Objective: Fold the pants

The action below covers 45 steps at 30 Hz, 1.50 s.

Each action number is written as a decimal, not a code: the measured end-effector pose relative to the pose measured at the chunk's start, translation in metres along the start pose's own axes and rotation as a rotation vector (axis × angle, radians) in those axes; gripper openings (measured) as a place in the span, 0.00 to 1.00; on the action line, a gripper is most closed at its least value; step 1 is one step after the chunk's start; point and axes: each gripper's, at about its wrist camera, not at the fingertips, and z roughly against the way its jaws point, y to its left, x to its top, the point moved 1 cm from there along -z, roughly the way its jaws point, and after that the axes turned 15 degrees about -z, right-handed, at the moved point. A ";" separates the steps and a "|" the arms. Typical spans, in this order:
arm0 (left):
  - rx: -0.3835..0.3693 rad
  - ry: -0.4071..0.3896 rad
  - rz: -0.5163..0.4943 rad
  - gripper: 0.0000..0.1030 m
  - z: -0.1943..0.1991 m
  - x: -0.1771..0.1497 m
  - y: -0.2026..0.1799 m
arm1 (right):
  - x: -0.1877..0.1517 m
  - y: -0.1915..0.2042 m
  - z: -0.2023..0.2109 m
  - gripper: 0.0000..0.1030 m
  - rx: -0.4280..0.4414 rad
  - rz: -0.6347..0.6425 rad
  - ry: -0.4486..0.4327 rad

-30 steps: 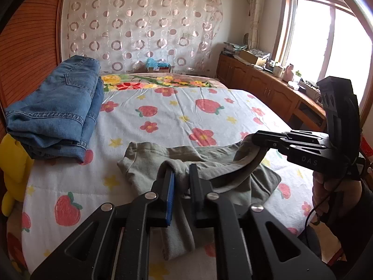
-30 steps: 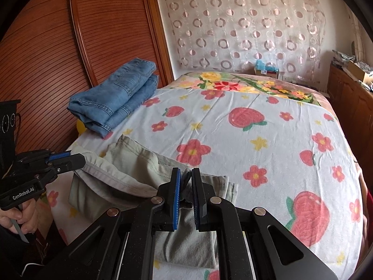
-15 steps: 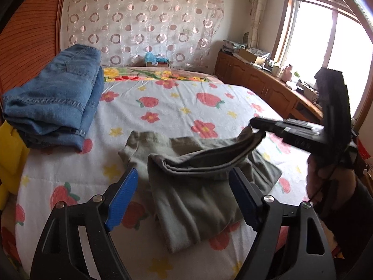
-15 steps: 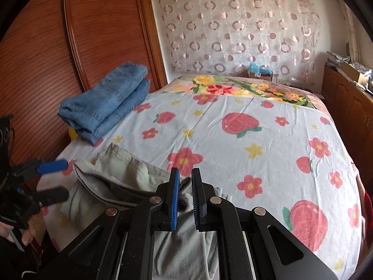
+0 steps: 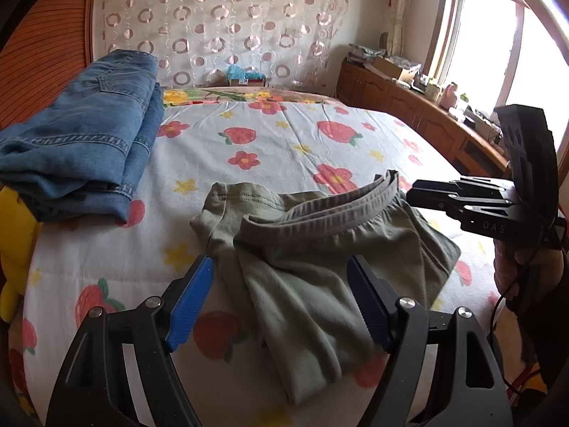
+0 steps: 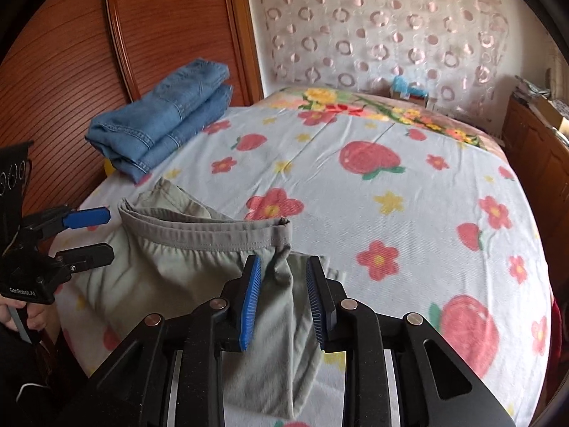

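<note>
The grey-green pants (image 5: pixel 320 249) lie partly folded on the flowered bed sheet (image 5: pixel 284 142), their ribbed waistband (image 5: pixel 320 220) raised across the top. My left gripper (image 5: pixel 281 263) stands wide over the near fold; its jaws are closing a little and the blue pads touch no cloth. In the right wrist view the pants (image 6: pixel 170 277) spread to the left. My right gripper (image 6: pixel 283 261) is opening, and the waistband's end (image 6: pixel 282 229) hangs loose between its pads. Each view shows the other gripper: the right gripper (image 5: pixel 410 194) and the left gripper (image 6: pixel 106 233).
Folded blue jeans (image 5: pixel 78 142) are stacked at the bed's left side, against a wooden panel (image 6: pixel 71 53). A yellow soft toy (image 5: pixel 14 249) sits beside them. Wooden cabinets (image 5: pixel 409 106) run under the window on the right. A person's hand (image 5: pixel 519 267) holds the right gripper.
My left gripper let go of the pants and opened wide, then sank a little. The cloth dropped onto the bed. The right gripper's jaws have come apart off the waistband end.
</note>
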 end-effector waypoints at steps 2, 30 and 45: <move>0.005 0.008 -0.019 0.68 -0.004 0.003 0.000 | 0.004 0.001 -0.006 0.26 -0.005 0.009 0.011; -0.006 0.005 -0.051 0.23 -0.016 0.030 0.011 | 0.014 -0.002 -0.016 0.03 -0.053 0.018 0.002; -0.024 0.008 -0.027 0.75 0.004 -0.010 0.005 | -0.001 -0.015 0.015 0.18 -0.016 -0.059 -0.015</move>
